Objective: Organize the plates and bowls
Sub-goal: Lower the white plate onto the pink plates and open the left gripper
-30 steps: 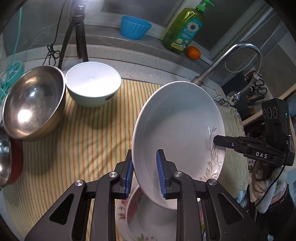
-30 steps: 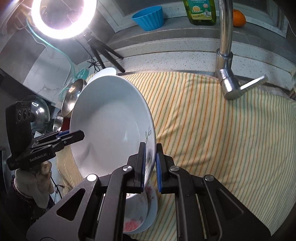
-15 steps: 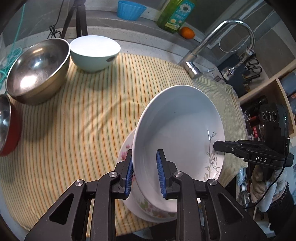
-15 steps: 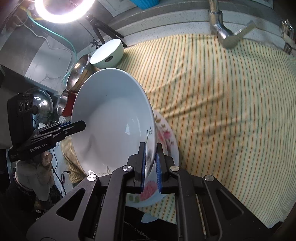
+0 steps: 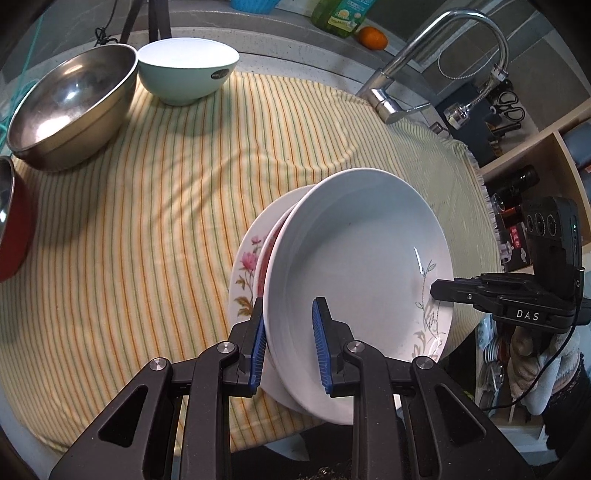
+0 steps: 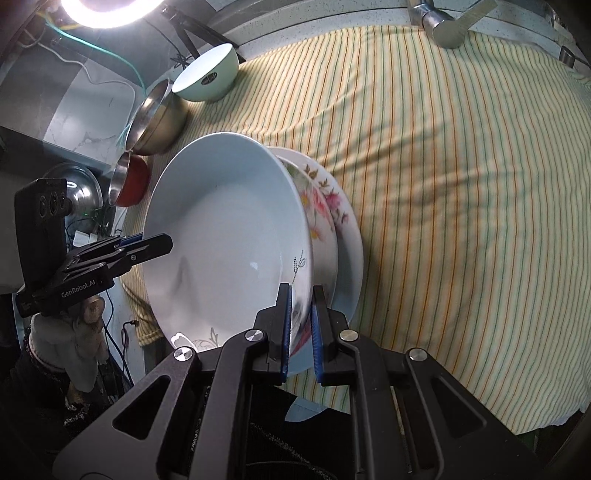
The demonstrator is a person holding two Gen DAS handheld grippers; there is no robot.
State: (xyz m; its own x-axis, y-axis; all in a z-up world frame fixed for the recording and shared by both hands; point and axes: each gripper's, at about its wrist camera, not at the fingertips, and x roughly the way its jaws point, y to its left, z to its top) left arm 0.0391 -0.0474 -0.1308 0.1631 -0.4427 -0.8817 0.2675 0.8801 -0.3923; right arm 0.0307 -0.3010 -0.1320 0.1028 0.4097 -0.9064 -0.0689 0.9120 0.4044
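Gripping opposite rims, the left tool (image 5: 288, 343) and right tool (image 6: 301, 325) hold a deep white ceramic plate with a grey leaf motif (image 5: 362, 266). It tilts just over a floral-patterned plate (image 6: 343, 229) at the near edge of the striped-cloth table (image 5: 147, 206).

You get bright light from the ring lamp (image 6: 110, 9) at the top left of your right wrist view; it glows pure white there. Soft shadows fall across the striped cloth (image 5: 147, 206). The steel bowl (image 5: 70, 107) shines with glare. Both pictures are sharp, but they bend and go dark at the edges.
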